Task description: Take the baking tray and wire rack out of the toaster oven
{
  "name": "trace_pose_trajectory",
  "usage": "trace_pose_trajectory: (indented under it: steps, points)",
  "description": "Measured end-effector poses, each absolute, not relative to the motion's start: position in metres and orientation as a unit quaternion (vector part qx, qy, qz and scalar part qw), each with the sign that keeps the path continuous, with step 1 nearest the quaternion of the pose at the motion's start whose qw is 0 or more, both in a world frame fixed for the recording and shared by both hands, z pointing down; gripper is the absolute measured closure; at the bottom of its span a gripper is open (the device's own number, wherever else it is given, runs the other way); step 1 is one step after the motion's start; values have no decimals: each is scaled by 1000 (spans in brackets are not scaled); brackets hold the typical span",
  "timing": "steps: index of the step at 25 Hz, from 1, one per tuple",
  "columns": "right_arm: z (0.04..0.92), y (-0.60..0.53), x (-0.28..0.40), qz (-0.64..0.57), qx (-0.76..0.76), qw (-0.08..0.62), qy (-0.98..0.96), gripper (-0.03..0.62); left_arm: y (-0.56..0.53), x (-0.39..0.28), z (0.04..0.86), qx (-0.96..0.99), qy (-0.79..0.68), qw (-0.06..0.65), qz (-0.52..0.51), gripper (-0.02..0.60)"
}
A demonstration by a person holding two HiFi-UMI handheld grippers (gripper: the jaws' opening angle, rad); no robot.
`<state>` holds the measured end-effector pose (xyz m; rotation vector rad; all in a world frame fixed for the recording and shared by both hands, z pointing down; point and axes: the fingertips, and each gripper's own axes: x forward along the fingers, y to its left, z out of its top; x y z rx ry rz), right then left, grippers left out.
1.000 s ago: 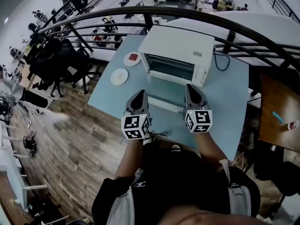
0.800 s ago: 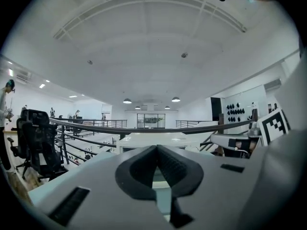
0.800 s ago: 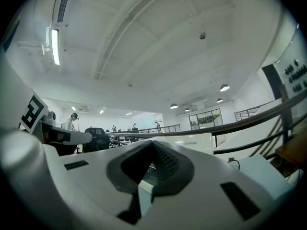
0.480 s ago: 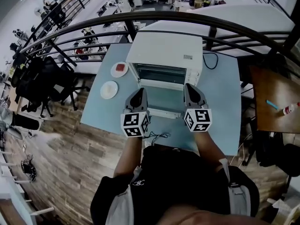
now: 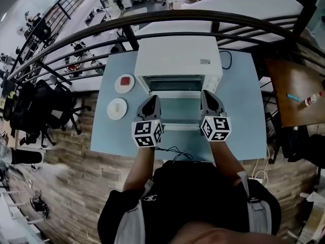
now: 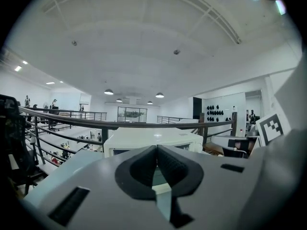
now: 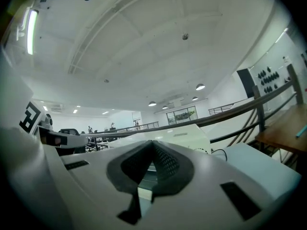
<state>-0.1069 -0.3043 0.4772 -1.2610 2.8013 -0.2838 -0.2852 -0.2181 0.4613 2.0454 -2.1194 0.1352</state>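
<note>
**Head view:** A white toaster oven (image 5: 179,57) stands on a blue bench (image 5: 244,90). Its door (image 5: 180,108) is folded down between the left gripper (image 5: 151,100) and the right gripper (image 5: 208,94). The baking tray and wire rack cannot be made out in the dark opening just ahead of both grippers. Nothing is seen taken out, so the task is judged barely begun. A small label on the oven top is too small to be read.

**Left gripper view:** The jaws are pressed together on nothing, with the oven straight ahead.

**Right gripper view:** The jaws are likewise pressed together and empty.
</note>
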Motion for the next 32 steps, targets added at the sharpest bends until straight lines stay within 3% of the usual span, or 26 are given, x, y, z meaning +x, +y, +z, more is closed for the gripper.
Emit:
trace_pose_trajectory:
  steps: [6, 8, 11, 12, 17, 22, 32]
  points:
    - [491, -306, -110, -116, -448, 37, 886, 591, -234, -296, 482, 723, -675, 144, 28, 565]
    - [497, -308, -108, -145, -455, 50, 877, 551, -239, -296, 486, 736, -654, 173, -6, 555]
    - [508, -314, -106, -199, -464, 75, 860, 531, -249, -299, 494, 747, -620, 228, -67, 432]
    - [512, -316, -106, -219, -467, 83, 853, 526, -252, -302, 497, 747, -608, 252, -89, 421]
    - [545, -319, -97, -355, -473, 137, 794, 507, -258, -310, 531, 713, -550, 384, -205, 408]
    - [583, -334, -97, -494, -449, 214, 713, 490, -270, -339, 572, 640, -533, 470, -293, 398]
    - [627, -370, -116, -548, -447, 270, 654, 490, -315, -385, 630, 544, -526, 524, -391, 399]
